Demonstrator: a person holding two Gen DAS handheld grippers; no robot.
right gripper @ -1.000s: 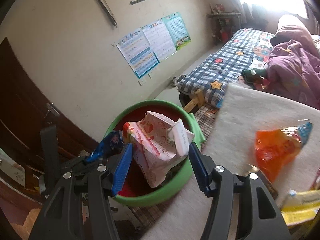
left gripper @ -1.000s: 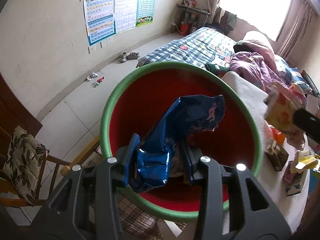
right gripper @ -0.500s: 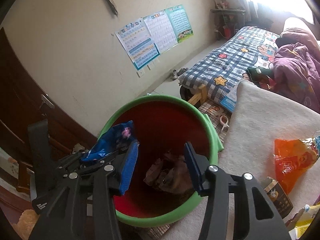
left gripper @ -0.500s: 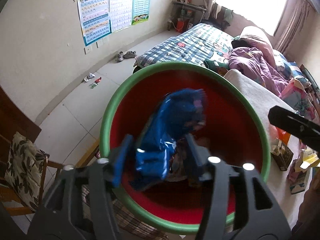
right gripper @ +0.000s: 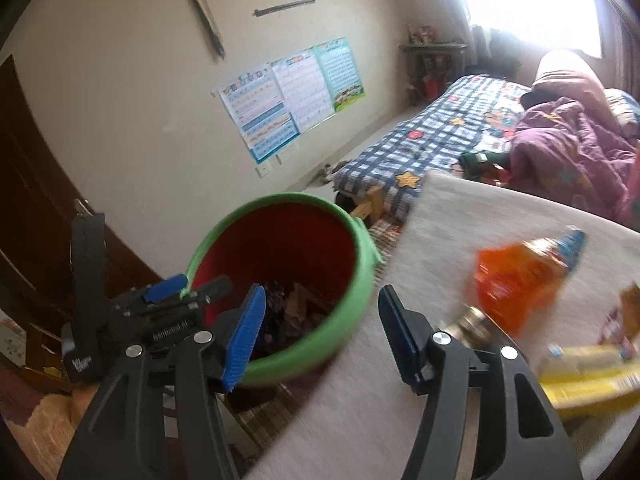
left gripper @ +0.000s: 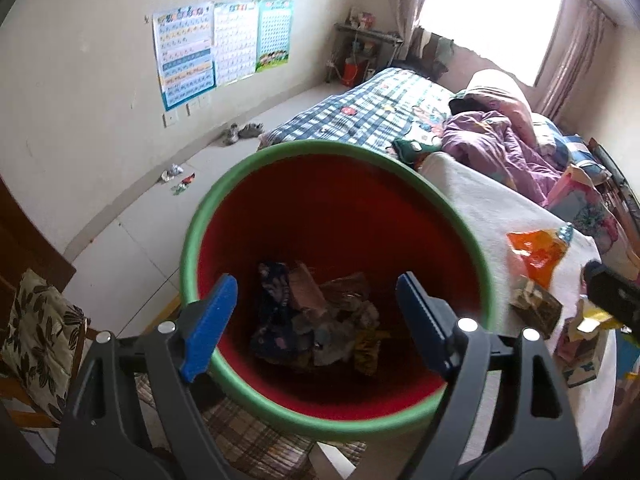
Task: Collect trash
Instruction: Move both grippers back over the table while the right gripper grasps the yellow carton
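Observation:
A red bin with a green rim (left gripper: 200,236) stands beside the white table (left gripper: 480,200). At its bottom lies a heap of crumpled wrappers (left gripper: 316,320), a dark blue one among them. Above the bin my left gripper (left gripper: 316,314) is opening, with nothing between its blue pads. My right gripper (right gripper: 322,330) is also opening and empty, over the bin's near rim (right gripper: 320,344) and the table edge. An orange wrapper (right gripper: 516,280) and a yellow wrapper (right gripper: 588,376) lie on the table to its right. The left gripper (right gripper: 192,288) shows at the bin's left rim.
A small brown box (left gripper: 536,308) and a carton (left gripper: 580,360) lie on the table near the orange wrapper (left gripper: 538,252). A bed with a checked cover (left gripper: 360,120) stands behind. A cushioned wooden chair (left gripper: 36,328) is at the left, a dark door (right gripper: 36,208) beyond.
My left gripper opened and the blue wrapper dropped into the bin. My right gripper let a pink and white wrapper fall in, then swung right toward the table.

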